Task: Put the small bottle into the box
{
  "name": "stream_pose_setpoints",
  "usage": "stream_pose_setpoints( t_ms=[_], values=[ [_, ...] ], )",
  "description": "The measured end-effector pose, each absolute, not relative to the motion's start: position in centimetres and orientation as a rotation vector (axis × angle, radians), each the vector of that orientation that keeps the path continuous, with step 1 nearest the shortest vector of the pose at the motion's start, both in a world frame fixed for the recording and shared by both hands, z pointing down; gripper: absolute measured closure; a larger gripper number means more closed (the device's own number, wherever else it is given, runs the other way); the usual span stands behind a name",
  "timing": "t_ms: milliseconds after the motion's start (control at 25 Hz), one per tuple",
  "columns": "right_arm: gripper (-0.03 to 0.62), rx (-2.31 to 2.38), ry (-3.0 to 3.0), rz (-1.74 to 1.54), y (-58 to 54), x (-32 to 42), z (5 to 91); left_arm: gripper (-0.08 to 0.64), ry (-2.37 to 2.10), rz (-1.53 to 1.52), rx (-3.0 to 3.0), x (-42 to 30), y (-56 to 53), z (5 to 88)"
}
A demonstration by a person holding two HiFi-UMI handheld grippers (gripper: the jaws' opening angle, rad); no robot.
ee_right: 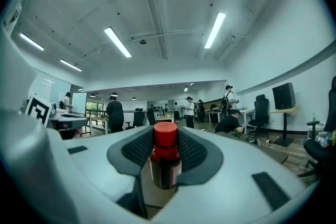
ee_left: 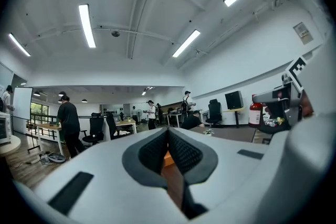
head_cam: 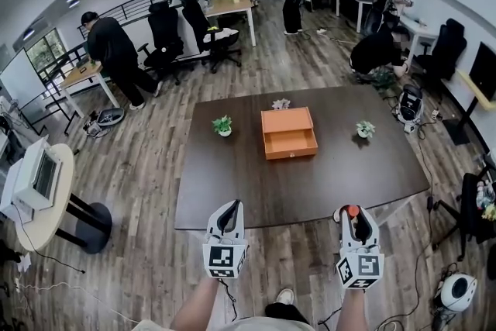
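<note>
1 bottle [ee_right: 167,157], 1 box [head_cam: 288,132], 3 sm. plants [head_cam: 223,125] [head_cam: 280,103] [head_cam: 364,129], 2 grippers [head_cam: 229,207] [head_cam: 354,213]

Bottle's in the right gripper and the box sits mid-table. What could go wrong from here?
1. The right gripper pinches the small bottle by its sides only, with nothing under it, so a bump could tilt or drop it.
2. The box sits well in from the near edge of the table, and a long reach might miss its open tray.
3. The plant right of the box could get clipped.

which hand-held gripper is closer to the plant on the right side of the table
Right. The right hand-held gripper, holding the bottle, hangs before the table's near edge, roughly in line with that plant; the left hand-held gripper is off to the plant's left.
</note>
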State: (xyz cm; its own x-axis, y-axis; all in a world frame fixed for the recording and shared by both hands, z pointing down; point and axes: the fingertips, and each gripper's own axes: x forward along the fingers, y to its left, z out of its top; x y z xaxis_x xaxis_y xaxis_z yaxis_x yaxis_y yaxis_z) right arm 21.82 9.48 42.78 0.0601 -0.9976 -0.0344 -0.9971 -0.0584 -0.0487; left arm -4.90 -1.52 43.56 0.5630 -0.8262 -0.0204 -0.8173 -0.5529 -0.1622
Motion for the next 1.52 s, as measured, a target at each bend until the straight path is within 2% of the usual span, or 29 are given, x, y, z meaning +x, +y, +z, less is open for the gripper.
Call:
stream_pose_setpoints(
  t_ms=[520, 960, 1520],
  values=[
    [0.456, -2.216, 2.101, -0.028, 4.4, 29.0, 43.0, 0.558, 1.423, -0.086, -2.627, 1.7, -6.1, 43.3],
    [0.456, -2.214, 2.112, 0.014, -1.4, 29.8, 42.5, 0.558, 1.439, -0.051, -2.618, 2.1, -11.8, 43.7],
    [0.456, -2.238, 2.119, 0.135, -15.6, 29.0, 38.9, 0.558, 1.446, 0.035, -2.591, 0.2, -26.1, 42.1]
  ],
)
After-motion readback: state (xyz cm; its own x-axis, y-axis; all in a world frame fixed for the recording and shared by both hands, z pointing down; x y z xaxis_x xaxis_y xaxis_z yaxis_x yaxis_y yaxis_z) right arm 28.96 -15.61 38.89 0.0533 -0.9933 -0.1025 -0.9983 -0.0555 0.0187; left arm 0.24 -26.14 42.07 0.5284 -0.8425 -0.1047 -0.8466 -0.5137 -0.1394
